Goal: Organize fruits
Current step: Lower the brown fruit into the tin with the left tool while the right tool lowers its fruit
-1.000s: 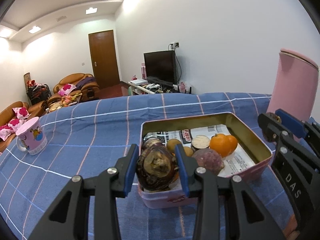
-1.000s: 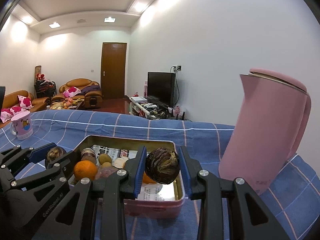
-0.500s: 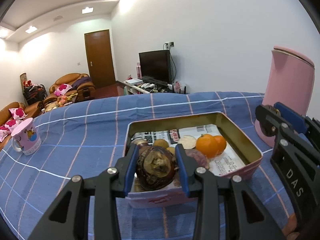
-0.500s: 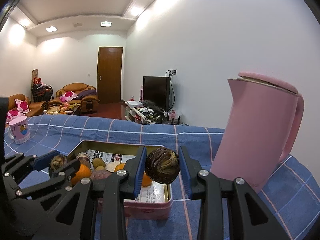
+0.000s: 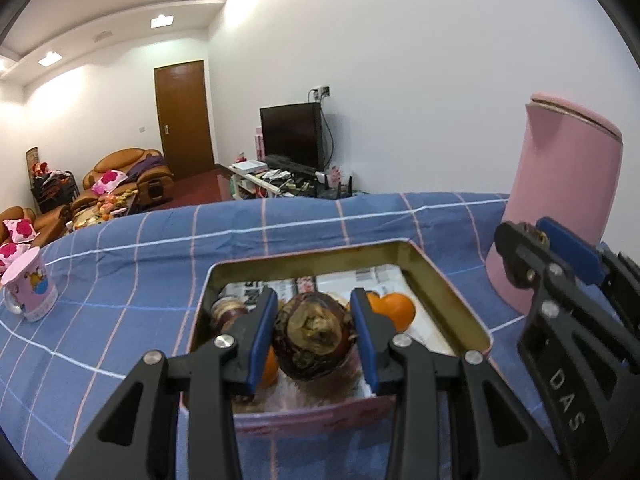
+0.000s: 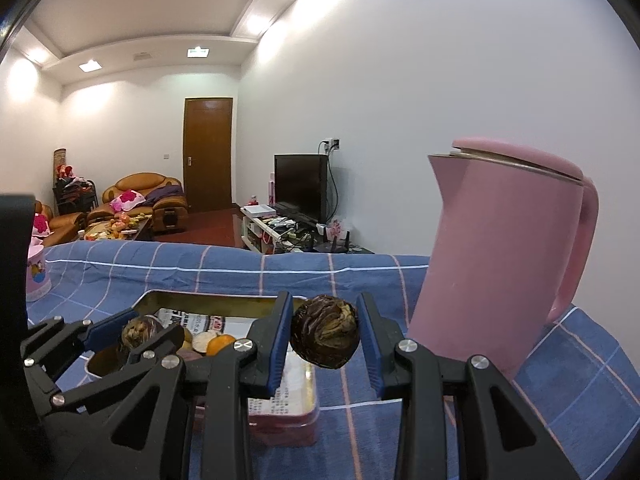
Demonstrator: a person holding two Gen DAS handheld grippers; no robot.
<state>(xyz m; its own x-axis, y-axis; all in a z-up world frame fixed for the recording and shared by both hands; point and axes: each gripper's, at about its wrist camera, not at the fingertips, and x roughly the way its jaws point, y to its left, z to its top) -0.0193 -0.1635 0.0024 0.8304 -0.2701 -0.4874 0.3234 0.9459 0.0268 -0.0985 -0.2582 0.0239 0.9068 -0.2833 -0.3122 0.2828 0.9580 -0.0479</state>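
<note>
Fingers of the left gripper are closed on a dark, wrinkled brown fruit, blue pads pressed to both its sides, and hold it over the near part of the open tin box. Fingers of the right gripper clamp a second dark wrinkled fruit in the same way, raised above the right near corner of that box.

Inside the box, on printed paper, lie oranges, another dark round fruit at the left, and some paler pieces that are partly hidden behind the fingers. From the right wrist view the left gripper shows at the lower left with its fruit over the box.

The box sits on a surface covered with a blue checked cloth. A tall pink kettle stands just right of the box, and a pink cartoon mug stands well apart at the far left. Beyond the surface are sofas, a brown door and a television.
</note>
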